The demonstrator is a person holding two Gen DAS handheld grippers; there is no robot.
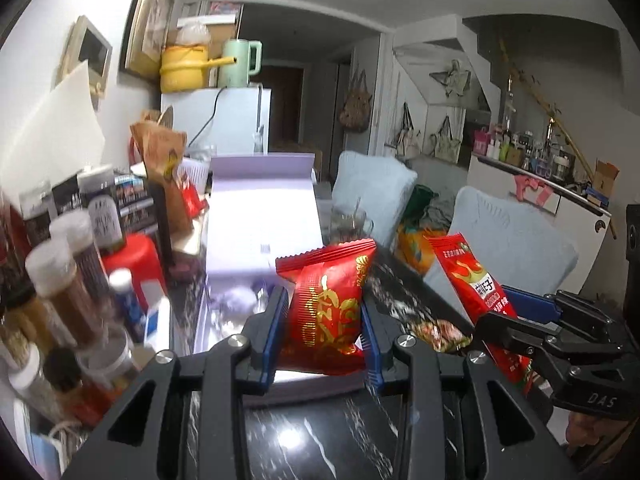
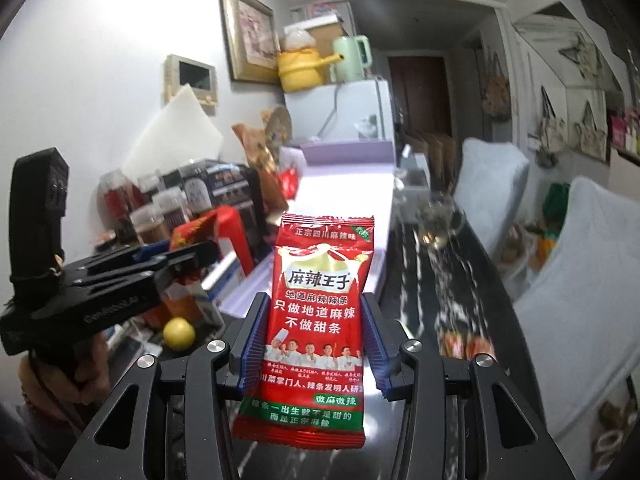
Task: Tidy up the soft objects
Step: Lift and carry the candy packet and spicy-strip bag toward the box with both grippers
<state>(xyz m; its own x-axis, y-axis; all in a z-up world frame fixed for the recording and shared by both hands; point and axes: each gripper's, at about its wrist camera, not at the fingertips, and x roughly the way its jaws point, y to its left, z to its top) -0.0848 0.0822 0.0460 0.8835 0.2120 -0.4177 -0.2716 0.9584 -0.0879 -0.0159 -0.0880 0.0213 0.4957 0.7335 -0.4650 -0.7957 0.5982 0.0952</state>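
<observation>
Our left tool (image 1: 325,322) squeezes a puffy red snack bag (image 1: 326,312); our right tool (image 2: 316,344) squeezes a flat red snack pack (image 2: 316,320). Both hang above the counter (image 2: 460,292). These smooth bags could slip out and fall.

The puffy snack bag (image 1: 326,300) sits between the left gripper (image 1: 325,320) fingers, above the table (image 1: 320,432). The flat snack packet (image 2: 318,320) sits between the right gripper (image 2: 316,344) fingers, to its right. Jars (image 1: 68,276) stand left. A long box (image 1: 262,216) lies behind.

Glossy crinkled foil snack packets (image 2: 316,320); polished black marble-look tabletop (image 1: 320,432).
</observation>
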